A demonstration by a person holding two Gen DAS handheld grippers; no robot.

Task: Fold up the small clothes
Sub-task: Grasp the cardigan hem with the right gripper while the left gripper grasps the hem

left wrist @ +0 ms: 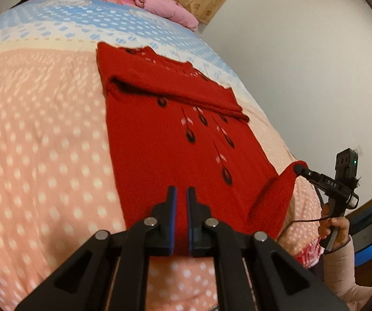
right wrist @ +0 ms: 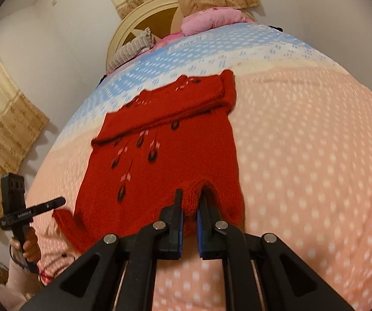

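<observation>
Both claws clenched on red knit sweater (left wrist: 165, 140) hem: left claw (left wrist: 182, 194), right claw (right wrist: 191, 199). Soft, limp, stretchy; you grip hem corners evenly.

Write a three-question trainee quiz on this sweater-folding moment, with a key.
1. True or false: both grippers are clamped on the near hem of the red sweater.
2. Multiple choice: what lies folded across the sweater's chest? A) a sleeve B) a towel C) a pillow
3. Fill in: the sweater lies on a dotted ____.

Key
1. True: the left gripper pinches one near corner, the right gripper the other, and each corner is raised off the bed.
2. A: a sleeve.
3. Bedspread.
</observation>
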